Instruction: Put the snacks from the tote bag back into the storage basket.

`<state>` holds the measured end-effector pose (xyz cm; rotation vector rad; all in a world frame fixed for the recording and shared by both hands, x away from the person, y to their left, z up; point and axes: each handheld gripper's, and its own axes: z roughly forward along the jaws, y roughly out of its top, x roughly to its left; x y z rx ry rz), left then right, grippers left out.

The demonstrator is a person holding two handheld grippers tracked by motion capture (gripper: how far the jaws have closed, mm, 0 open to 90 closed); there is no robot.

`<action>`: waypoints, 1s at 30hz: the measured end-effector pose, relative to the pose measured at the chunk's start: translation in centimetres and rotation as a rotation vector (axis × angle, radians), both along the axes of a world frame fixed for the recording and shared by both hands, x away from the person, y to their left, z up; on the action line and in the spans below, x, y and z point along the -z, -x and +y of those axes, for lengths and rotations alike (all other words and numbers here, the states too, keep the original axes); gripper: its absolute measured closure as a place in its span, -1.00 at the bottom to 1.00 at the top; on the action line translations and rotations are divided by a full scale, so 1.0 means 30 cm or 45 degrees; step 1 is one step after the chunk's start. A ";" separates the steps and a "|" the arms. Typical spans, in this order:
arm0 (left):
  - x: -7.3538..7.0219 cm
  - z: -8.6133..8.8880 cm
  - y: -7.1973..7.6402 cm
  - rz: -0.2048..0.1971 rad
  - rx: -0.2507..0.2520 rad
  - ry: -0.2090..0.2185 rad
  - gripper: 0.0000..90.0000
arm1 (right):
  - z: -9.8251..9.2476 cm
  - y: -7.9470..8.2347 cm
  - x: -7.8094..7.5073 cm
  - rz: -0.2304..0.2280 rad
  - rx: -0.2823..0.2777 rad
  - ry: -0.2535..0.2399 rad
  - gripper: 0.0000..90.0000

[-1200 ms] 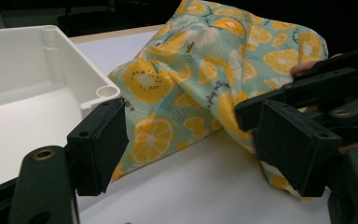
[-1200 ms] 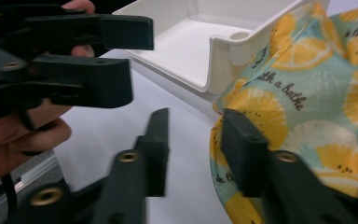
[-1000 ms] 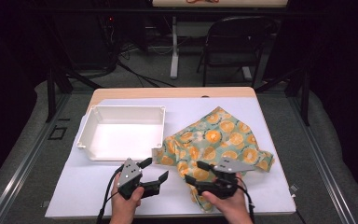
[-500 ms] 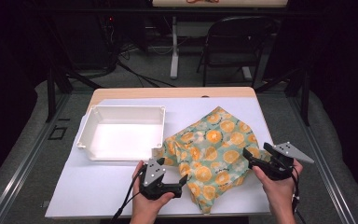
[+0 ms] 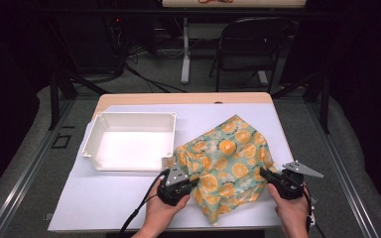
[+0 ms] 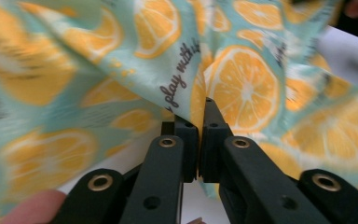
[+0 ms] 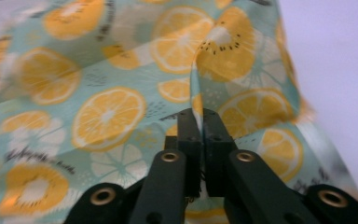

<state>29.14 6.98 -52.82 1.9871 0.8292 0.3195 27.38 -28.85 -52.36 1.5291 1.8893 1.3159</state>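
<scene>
Both tongs, left [image 5: 191,184] and right [image 5: 265,173], pinch folds of your limp, light citrus-print cloth [image 5: 228,161] near the worktop's front edge; grip its hems, since it slumps.

**Setting: Recording Lab**

I am working in a lab-style recording bay. Evidence: dark curtained surroundings, a bench [image 5: 129,208] with a white cover on grey carpet, loose floor cables [image 5: 144,79], a folding chair [image 5: 248,49], and metal stand legs [image 5: 185,54] behind.
</scene>
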 end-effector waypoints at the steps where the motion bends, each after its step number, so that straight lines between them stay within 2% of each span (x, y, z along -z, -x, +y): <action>1: -0.009 0.020 -0.011 -0.006 -0.038 0.003 1.00 | 0.018 0.005 -0.005 -0.019 -0.033 -0.021 1.00; 3: -0.020 0.066 -0.033 -0.011 -0.109 -0.003 1.00 | 0.056 0.019 -0.019 -0.059 -0.116 -0.044 1.00; 4: -0.020 0.066 -0.033 -0.011 -0.109 -0.003 1.00 | 0.056 0.019 -0.019 -0.059 -0.116 -0.044 1.00; 5: -0.020 0.087 -0.044 -0.005 -0.140 0.000 1.00 | 0.095 0.034 -0.032 -0.095 -0.206 -0.055 1.00; 6: -0.017 0.104 -0.052 0.003 -0.164 -0.005 1.00 | 0.112 0.040 -0.036 -0.099 -0.222 -0.034 1.00; 8: -0.001 0.124 -0.060 0.036 -0.179 -0.005 1.00 | 0.126 0.043 -0.037 -0.099 -0.224 -0.019 1.00; 10: 0.005 0.128 -0.049 0.035 -0.186 0.013 0.81 | 0.139 0.039 -0.030 -0.081 -0.203 0.018 1.00; 11: 0.000 0.129 -0.036 0.024 -0.184 0.034 0.81 | 0.139 0.039 -0.030 -0.081 -0.203 0.018 1.00; 12: -0.013 0.134 -0.020 0.007 -0.176 0.043 0.49 | 0.132 0.038 -0.026 -0.077 -0.182 -0.001 1.00; 13: -0.046 0.148 0.014 -0.022 -0.170 0.099 0.37 | 0.128 0.038 -0.024 -0.087 -0.169 -0.018 1.00; 14: -0.046 0.148 0.014 -0.022 -0.170 0.099 0.30 | 0.128 0.038 -0.024 -0.087 -0.169 -0.018 1.00; 15: -0.062 0.154 0.032 -0.034 -0.160 0.131 0.25 | 0.118 0.041 -0.026 -0.097 -0.163 -0.034 1.00; 16: -0.090 0.153 0.071 -0.060 -0.122 0.178 0.22 | 0.116 0.042 -0.028 -0.103 -0.162 -0.037 1.00; 17: -0.090 0.153 0.071 -0.060 -0.122 0.178 0.20 | 0.116 0.042 -0.028 -0.103 -0.162 -0.037 1.00; 18: -0.109 0.130 0.101 -0.089 -0.053 0.194 0.18 | 0.118 0.042 -0.028 -0.116 -0.158 -0.049 1.00; 19: -0.109 0.130 0.101 -0.089 -0.053 0.194 0.16 | 0.118 0.042 -0.028 -0.116 -0.158 -0.049 1.00; 20: -0.120 0.088 0.131 -0.124 0.006 0.192 0.15 | 0.123 0.042 -0.029 -0.122 -0.160 -0.048 1.00; 21: -0.120 0.088 0.131 -0.124 0.006 0.192 0.13 | 0.123 0.042 -0.029 -0.122 -0.160 -0.048 1.00; 22: -0.121 0.064 0.143 -0.138 0.041 0.183 0.10 | 0.132 0.043 -0.032 -0.139 -0.152 -0.053 1.00; 23: -0.116 0.011 0.161 -0.171 0.097 0.138 0.07 | 0.133 0.045 -0.036 -0.143 -0.154 -0.050 1.00; 24: -0.116 0.011 0.161 -0.171 0.097 0.138 0.04 | 0.135 0.047 -0.038 -0.152 -0.152 -0.053 1.00; 25: -0.110 -0.015 0.166 -0.173 0.124 0.109 0.04 | 0.135 0.047 -0.038 -0.152 -0.152 -0.053 1.00; 26: -0.102 -0.040 0.166 -0.164 0.154 0.085 -0.05 | 0.134 0.049 -0.042 -0.165 -0.147 -0.060 1.00; 27: -0.077 -0.092 0.155 -0.096 0.212 0.026 -0.05 | 0.132 0.050 -0.044 -0.170 -0.143 -0.066 1.00; 28: -0.077 -0.092 0.155 -0.096 0.212 0.026 -0.05 | 0.129 0.050 -0.046 -0.175 -0.140 -0.076 1.00; 29: -0.060 -0.117 0.148 -0.051 0.247 -0.003 -0.05 | 0.129 0.050 -0.046 -0.175 -0.140 -0.076 1.00; 30: -0.042 -0.138 0.142 -0.027 0.259 -0.039 -0.09 | 0.122 0.052 -0.050 -0.191 -0.136 -0.097 1.00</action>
